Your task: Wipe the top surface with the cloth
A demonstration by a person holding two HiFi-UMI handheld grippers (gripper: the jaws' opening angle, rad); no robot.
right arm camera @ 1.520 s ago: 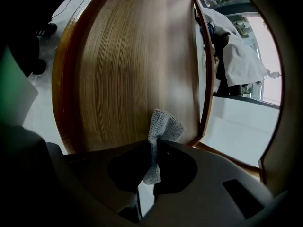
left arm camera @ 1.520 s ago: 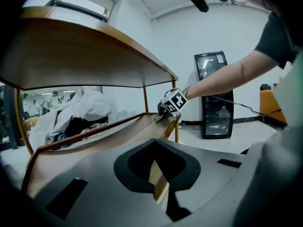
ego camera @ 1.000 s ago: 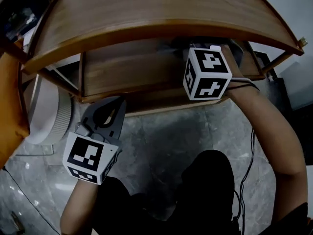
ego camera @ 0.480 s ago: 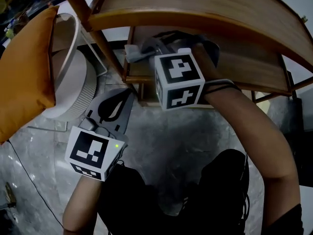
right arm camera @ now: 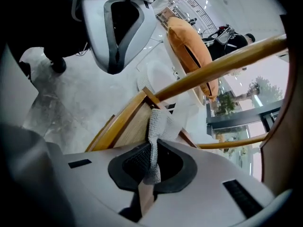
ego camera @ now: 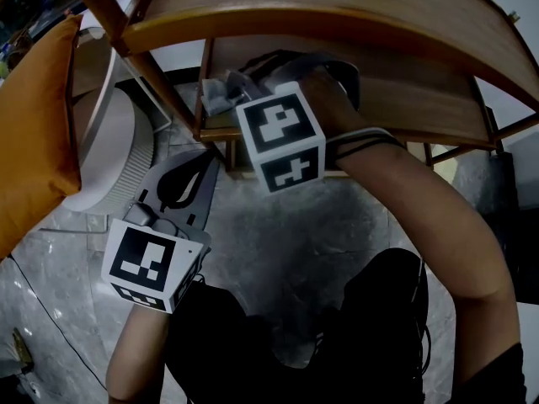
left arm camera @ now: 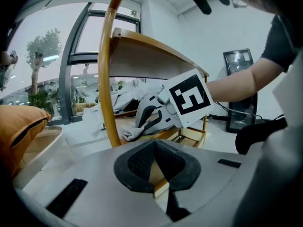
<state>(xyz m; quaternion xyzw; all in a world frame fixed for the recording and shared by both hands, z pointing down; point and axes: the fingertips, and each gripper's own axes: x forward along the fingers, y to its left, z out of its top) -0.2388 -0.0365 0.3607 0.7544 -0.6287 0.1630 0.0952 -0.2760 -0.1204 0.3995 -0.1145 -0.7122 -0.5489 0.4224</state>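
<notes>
Compared with half a second earlier, the right gripper (ego camera: 226,91) has shifted slightly toward 9 o'clock under the curved top board (ego camera: 337,15). The left gripper (ego camera: 202,165) is nearly unchanged at 7 o'clock.

The right gripper view shows the jaws clamped on the grey cloth (right arm camera: 158,126), which trails onto the corner of the lower shelf (right arm camera: 128,126). The head view shows only a bunched edge of it. The left gripper view shows that gripper's jaws pressed together with nothing between them. It also shows the cloth lying on the shelf at 12 o'clock of them.

The floor (ego camera: 278,225) is grey marble. An orange cushion (ego camera: 34,124) sits at 9 o'clock. Large windows (left arm camera: 52,65) are visible only in the gripper views.
</notes>
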